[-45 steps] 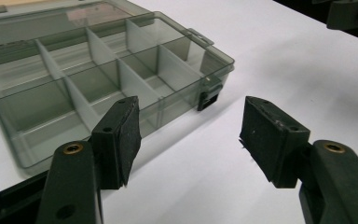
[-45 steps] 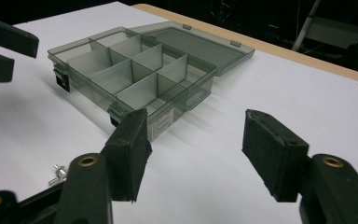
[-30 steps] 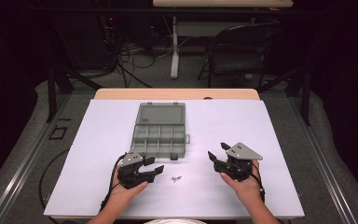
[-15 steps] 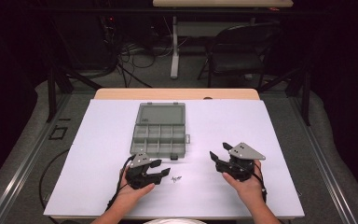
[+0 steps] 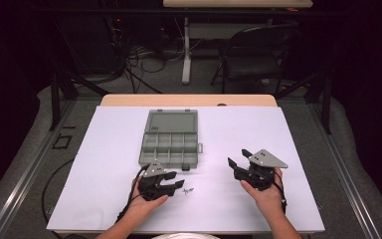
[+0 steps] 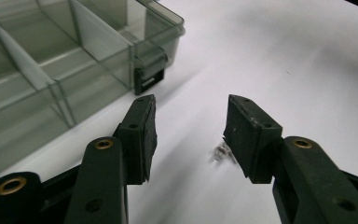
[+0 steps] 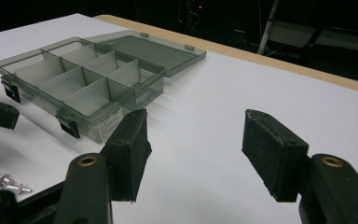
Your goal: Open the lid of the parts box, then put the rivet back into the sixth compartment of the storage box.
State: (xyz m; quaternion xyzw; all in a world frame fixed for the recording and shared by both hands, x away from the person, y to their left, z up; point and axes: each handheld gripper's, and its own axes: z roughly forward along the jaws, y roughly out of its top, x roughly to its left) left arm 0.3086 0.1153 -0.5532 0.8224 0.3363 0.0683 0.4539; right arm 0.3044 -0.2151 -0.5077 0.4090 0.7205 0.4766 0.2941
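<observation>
Dark floor, tangled cables and a folding chair (image 5: 258, 55) lie behind the white surface (image 5: 298, 139), which rests on a wooden tabletop showing as a tan strip at its far edge.

From the left: the left gripper (image 5: 171, 185) sits at about seven o'clock on the surface, held low in the person's left hand (image 5: 142, 205), its cable trailing off toward the near edge. Its jaws have just been closing but stand apart, and nothing is pressed between them. In the left gripper view its pads (image 6: 144, 133) hang above bare white surface, with the small metal screws (image 6: 222, 152) lying just beside the inner face of the right-hand jaw, partly hidden by it and blurred. From above, those screws (image 5: 188, 190) lie at roughly six o'clock, just off the gripper's tips and not touching them as far as I can tell.

At the centre, toward twelve o'clock from the screws, stands the clear grey compartment box (image 5: 171, 148), its lid (image 5: 173, 121) folded open flat behind it. The dividers show plainly in the right gripper view, where the box (image 7: 81, 88) appears to hold nothing I can make out.

At five o'clock the right gripper (image 5: 238, 158) is held in the right hand (image 5: 266, 194), jaws apart over bare surface, well clear of box and screws.
</observation>
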